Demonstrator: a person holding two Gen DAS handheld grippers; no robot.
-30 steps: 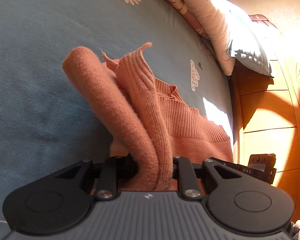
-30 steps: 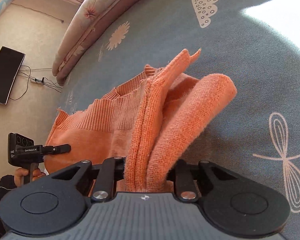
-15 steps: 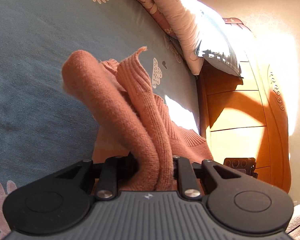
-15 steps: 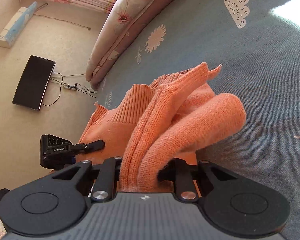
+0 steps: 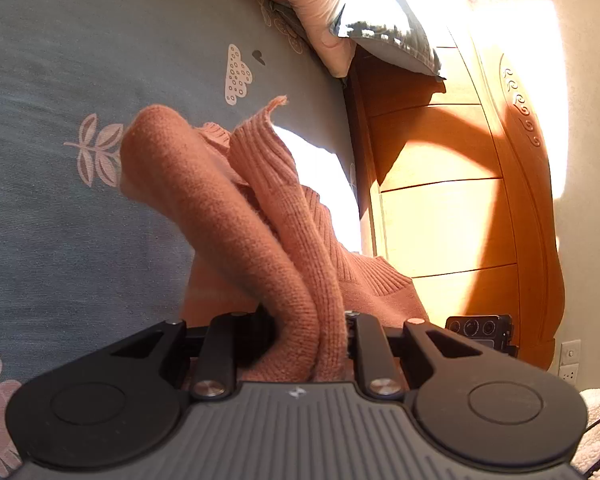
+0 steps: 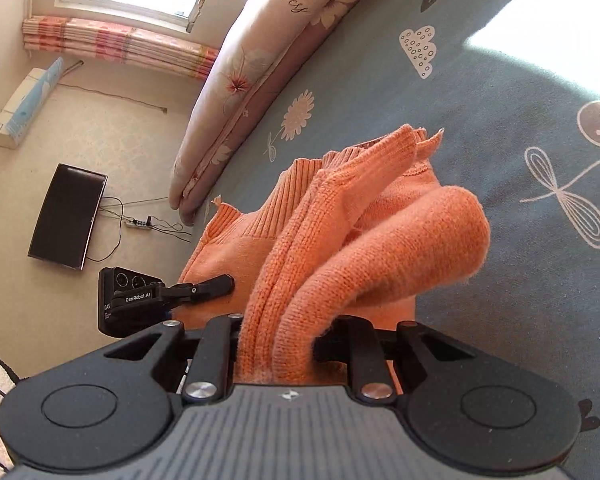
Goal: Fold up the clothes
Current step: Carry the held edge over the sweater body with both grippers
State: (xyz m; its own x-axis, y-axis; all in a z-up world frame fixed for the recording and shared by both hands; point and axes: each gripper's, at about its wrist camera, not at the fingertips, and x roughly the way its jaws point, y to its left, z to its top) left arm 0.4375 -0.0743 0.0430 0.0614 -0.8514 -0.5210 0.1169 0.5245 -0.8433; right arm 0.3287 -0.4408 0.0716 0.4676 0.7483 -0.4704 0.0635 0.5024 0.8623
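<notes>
Two hand-held grippers, left and right, each clenched on the orange knit sweater's bunched edge; garment stretched sideways between them above the bed.

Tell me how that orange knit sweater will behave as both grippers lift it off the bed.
Probably floppy: the orange sweater bends in soft folds over the right gripper and the left gripper, and sags between them. Its thick, fuzzy knit likely resists slipping from the shut jaws. It looks light enough to lift, though the loose part would drag on the blue bedsheet.
</notes>
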